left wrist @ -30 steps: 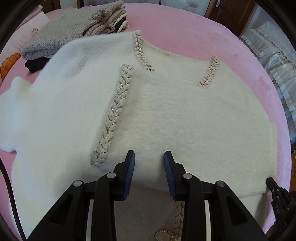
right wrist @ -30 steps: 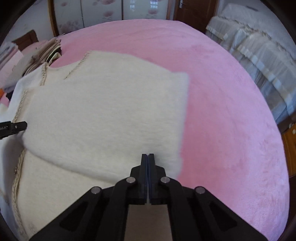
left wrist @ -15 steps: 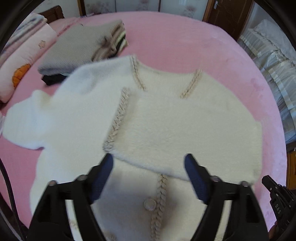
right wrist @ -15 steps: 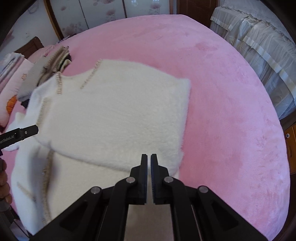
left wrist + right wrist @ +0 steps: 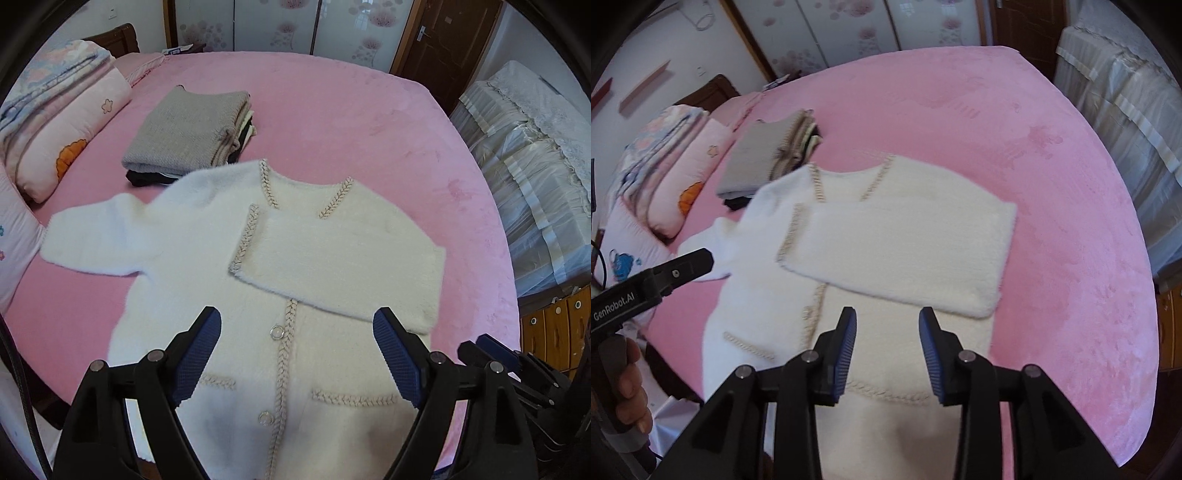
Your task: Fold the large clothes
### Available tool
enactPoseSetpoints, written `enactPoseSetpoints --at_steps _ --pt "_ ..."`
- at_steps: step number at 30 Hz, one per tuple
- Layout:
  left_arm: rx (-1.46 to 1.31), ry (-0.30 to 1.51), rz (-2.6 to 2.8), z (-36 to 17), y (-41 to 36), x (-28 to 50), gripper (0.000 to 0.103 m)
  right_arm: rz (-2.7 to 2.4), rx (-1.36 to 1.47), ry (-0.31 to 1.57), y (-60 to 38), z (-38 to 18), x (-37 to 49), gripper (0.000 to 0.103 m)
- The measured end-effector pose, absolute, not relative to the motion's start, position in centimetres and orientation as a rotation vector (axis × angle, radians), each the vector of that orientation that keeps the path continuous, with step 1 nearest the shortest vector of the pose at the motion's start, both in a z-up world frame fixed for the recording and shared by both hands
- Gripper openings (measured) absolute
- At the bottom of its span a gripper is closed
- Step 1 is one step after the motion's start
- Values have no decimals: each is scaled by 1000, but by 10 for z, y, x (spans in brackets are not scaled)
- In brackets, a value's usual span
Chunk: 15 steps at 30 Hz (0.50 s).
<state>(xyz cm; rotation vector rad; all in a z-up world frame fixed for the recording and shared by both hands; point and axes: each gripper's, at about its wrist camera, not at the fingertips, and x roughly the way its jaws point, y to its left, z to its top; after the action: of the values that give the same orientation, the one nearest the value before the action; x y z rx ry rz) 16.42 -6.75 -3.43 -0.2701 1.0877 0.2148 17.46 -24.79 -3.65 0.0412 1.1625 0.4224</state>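
Note:
A white fluffy cardigan (image 5: 207,266) with beige braided trim lies flat on the pink bed (image 5: 332,110). Its right sleeve (image 5: 343,266) is folded across the chest; the left sleeve (image 5: 96,240) stretches out to the side. My left gripper (image 5: 297,354) hangs open well above the cardigan's buttoned front, nothing between its blue pads. In the right wrist view the cardigan (image 5: 897,236) shows the same fold, and my right gripper (image 5: 888,350) is above its lower part, jaws opening and empty. The left gripper's side (image 5: 665,277) and a hand holding it appear at the left edge.
A stack of folded clothes (image 5: 188,136) with a grey sweater on top sits behind the cardigan. Pink pillows and a folded quilt (image 5: 55,122) lie at the left. A second covered bed (image 5: 535,166) stands to the right, with a wooden drawer unit (image 5: 554,321) below it.
Both grippers have risen away from the cardigan, so more of the bed shows. The left gripper opened wide; the right one, shut a second ago, has come apart. The folded sleeve stays in place.

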Motion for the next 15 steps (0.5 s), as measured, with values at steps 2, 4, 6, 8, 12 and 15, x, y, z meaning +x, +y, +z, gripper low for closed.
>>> enactPoseSetpoints --at_steps 2,4,6,8,12,15 --pt "-280 1081 222 -21 -64 153 83 453 39 1165 -237 -26 169 35" --pt "-297 1075 233 -8 -57 143 83 488 35 1163 -225 -16 165 35" --pt "-308 1069 240 1 -47 134 83 509 25 1150 -214 -6 162 35" --pt "-311 1061 254 12 -35 124 83 531 19 1140 -201 3 160 35" --pt "-317 1045 283 24 0 110 83 566 -16 1136 -164 13 159 36" --pt "-338 1034 305 25 38 101 84 585 -52 1131 -127 15 157 36"
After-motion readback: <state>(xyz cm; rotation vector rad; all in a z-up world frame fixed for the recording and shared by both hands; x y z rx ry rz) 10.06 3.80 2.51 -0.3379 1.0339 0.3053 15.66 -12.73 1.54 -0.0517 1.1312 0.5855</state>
